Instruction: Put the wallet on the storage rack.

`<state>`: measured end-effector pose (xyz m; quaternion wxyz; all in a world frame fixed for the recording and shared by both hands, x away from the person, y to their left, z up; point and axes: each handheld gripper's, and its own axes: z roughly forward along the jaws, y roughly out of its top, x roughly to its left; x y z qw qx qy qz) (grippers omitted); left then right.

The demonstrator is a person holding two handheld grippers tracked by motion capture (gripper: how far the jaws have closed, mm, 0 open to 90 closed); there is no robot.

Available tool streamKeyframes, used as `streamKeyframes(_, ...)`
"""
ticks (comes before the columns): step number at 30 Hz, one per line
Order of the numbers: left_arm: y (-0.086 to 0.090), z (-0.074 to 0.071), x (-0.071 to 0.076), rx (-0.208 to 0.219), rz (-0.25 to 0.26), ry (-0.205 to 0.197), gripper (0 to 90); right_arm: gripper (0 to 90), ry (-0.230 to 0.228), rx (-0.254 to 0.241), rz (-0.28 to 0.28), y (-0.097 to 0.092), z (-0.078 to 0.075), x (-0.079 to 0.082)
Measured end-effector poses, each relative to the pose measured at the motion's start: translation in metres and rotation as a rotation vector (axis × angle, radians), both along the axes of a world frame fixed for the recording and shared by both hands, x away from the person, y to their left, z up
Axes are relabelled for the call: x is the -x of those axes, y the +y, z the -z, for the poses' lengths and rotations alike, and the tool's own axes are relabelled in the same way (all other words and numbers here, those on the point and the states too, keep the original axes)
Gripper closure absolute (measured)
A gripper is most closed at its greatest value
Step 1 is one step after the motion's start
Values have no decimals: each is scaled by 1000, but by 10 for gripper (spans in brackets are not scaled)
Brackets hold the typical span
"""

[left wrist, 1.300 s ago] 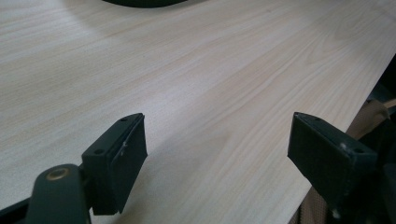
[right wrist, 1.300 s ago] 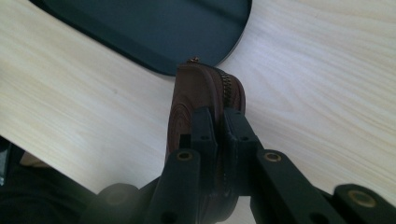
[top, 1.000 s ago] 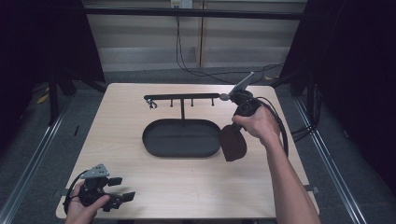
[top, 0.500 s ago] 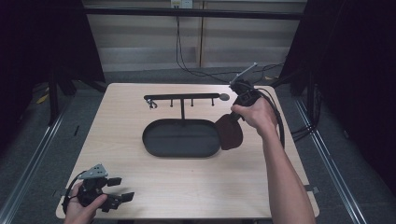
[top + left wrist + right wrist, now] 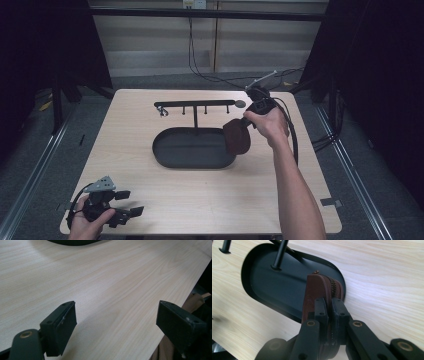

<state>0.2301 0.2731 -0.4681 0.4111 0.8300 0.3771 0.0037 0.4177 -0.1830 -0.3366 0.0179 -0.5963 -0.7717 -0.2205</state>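
At the near table edge, the left gripper (image 5: 131, 212) is held idle, jaws spread and empty. Farther off, a brown zipped pouch (image 5: 236, 136) is clamped in the right gripper (image 5: 328, 308) and suspended above the right end of the black oval tray (image 5: 170, 152). Pickup is judged complete; placement in the tray remains outstanding, beneath the hook rack (image 5: 200, 104).
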Motion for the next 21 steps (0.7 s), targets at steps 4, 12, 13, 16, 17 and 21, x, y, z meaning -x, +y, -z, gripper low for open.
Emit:
streamKeyframes(4, 0, 0, 0, -10, -8, 1, 164, 844, -18, -49, 15, 3, 7, -3)
streamKeyframes(12, 0, 0, 0, -9, -5, -1, 164, 845, -34, -113, 35, 4, 23, -7)
streamKeyframes(13, 0, 0, 0, -9, -5, -1, 164, 845, -38, -121, 36, 3, 25, -8)
streamKeyframes(16, 0, 0, 0, -10, -8, -2, 164, 845, -47, -138, 23, 4, 29, -8)
streamKeyframes(17, 0, 0, 0, -10, -9, 0, 164, 845, -57, -142, 15, 6, 31, -8)
streamKeyframes(21, -1, 0, 0, -17, -4, 2, 166, 845, -59, -169, 23, 8, 35, -7)
